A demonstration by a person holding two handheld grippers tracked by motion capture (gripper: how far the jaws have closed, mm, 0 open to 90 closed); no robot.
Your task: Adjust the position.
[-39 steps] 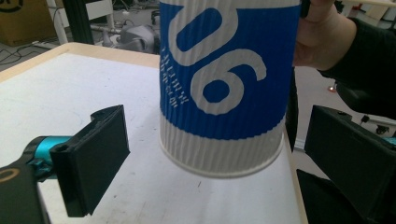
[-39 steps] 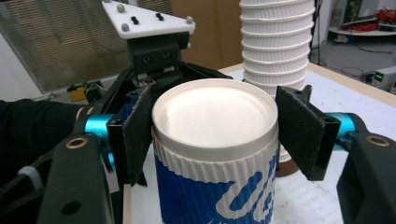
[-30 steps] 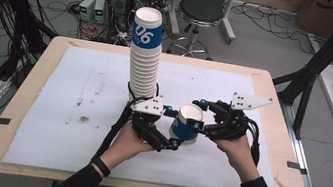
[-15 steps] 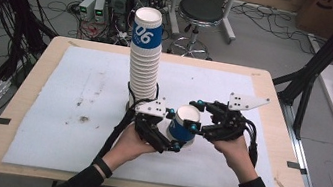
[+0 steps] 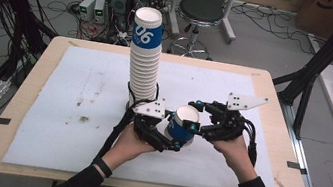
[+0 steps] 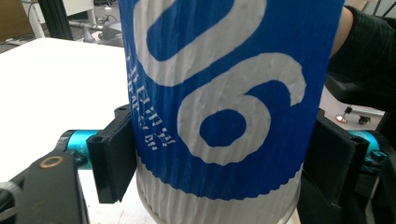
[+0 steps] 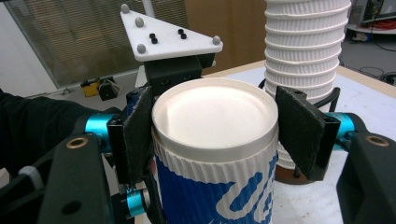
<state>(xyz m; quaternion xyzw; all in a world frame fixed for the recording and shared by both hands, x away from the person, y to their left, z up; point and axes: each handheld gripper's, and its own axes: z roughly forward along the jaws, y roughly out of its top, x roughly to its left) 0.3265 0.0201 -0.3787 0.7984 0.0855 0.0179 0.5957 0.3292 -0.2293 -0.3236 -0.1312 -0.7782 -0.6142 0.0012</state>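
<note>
Holding: we are gripping one blue-and-white paper cup (image 5: 183,125) between both grippers, near the front middle of the table (image 5: 276,121).
Left gripper (image 5: 165,134): its jaws have just been closing on the cup; in the left gripper view the cup (image 6: 224,107) is sitting between the two black pads (image 6: 114,161), which are lying against its ribbed wall low down (at the edge of the blue band).
Right gripper (image 5: 198,124): we are keeping its jaws clamped on the cup near the rim; in the right gripper view the cup (image 7: 212,154) is standing upright, and the pads (image 7: 299,130) are flanking its upper wall, the left one pressing, the right one at the rim's edge.
Cup: it is standing open end up, with a large white "06" on blue.
Stack of cups (image 5: 144,59): it is rising just behind the left gripper, upright, tall, its top cup showing the same "06"; the right gripper view is showing it (image 7: 306,60) right behind the held cup.
Table: it is carrying a white mat (image 5: 66,103) with some dark specks to the left.
</note>
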